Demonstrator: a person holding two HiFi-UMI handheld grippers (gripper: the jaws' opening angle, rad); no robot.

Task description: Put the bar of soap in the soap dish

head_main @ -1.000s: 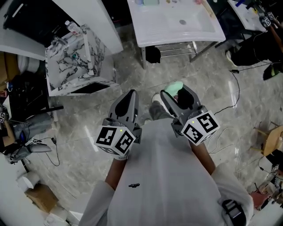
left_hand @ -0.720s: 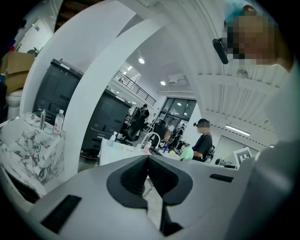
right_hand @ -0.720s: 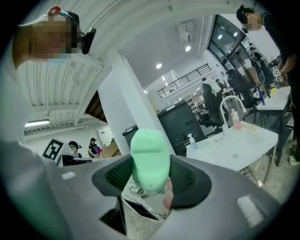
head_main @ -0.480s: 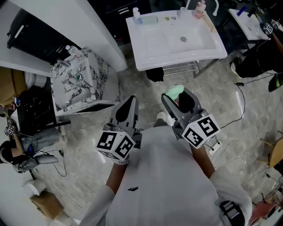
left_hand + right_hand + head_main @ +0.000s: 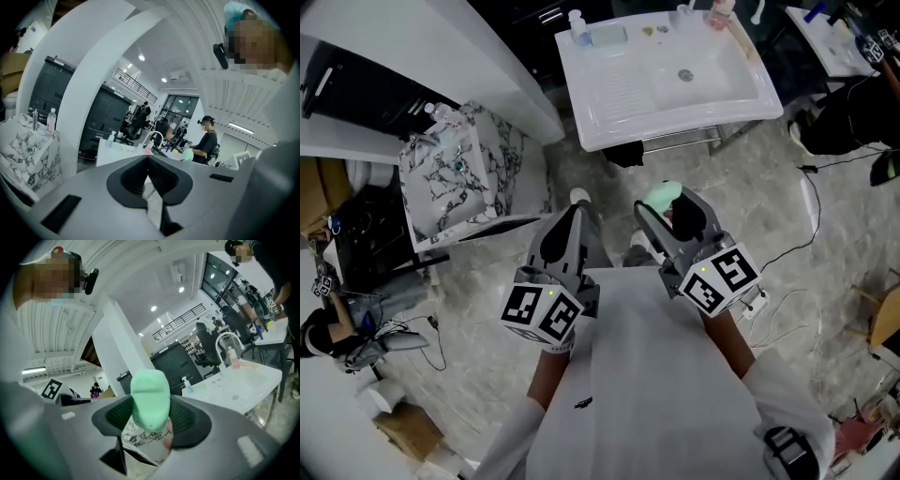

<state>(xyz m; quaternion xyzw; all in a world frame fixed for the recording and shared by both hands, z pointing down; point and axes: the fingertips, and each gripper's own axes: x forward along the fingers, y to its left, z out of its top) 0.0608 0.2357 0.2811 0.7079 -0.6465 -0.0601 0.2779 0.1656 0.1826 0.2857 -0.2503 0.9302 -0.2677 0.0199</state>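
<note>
1. Soap sits clamped in the right gripper's jaws, held over the floor.
2. Left gripper has jaws together, empty.
3. Sink stands well ahead; the walk over and the placing seem undone.

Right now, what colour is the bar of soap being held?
Pale mint green; the bar of soap shows best in the right gripper view, between the jaws.

The sink stands ahead of you, the marbled cabinet to its left; the bar of soap sits between your right hand-held gripper's jaws.
</note>
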